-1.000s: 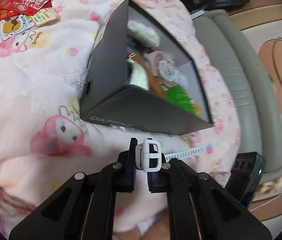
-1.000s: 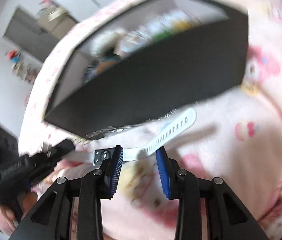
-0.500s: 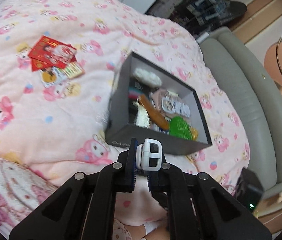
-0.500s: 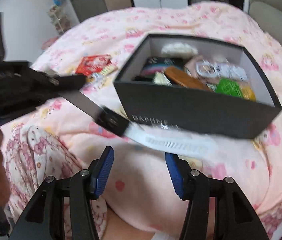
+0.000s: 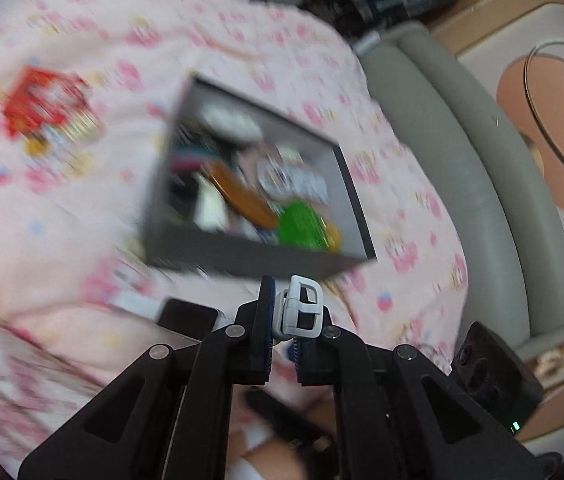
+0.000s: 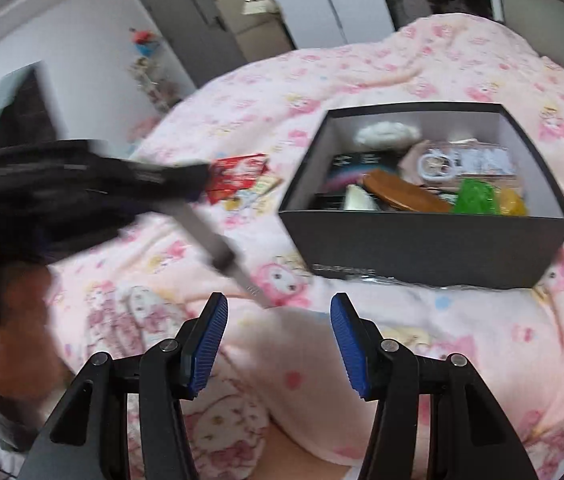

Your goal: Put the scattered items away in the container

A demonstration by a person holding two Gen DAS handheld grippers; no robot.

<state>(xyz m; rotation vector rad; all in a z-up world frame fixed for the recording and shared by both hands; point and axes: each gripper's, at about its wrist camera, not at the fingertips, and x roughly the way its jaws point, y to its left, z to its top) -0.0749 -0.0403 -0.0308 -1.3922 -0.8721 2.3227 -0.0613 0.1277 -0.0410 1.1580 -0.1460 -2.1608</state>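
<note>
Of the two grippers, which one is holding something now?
The left gripper: its fingers are shut on the white watch band's buckle. The right gripper is open, with nothing between its fingers.

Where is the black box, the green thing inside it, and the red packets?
black box [image 6: 422, 252], right wrist view, on its front wall.
green thing [image 6: 476, 197], right wrist view, on its middle.
red packets [image 6: 237, 176], right wrist view, on the top packet.

Hand-held grippers, pair

Left hand-held gripper [image 5: 284, 330]: jaws clamped, aimed 12 o'clock. Right hand-held gripper [image 6: 277, 344]: jaws spread wide, blue pads [image 6: 209, 344] bare.
</note>
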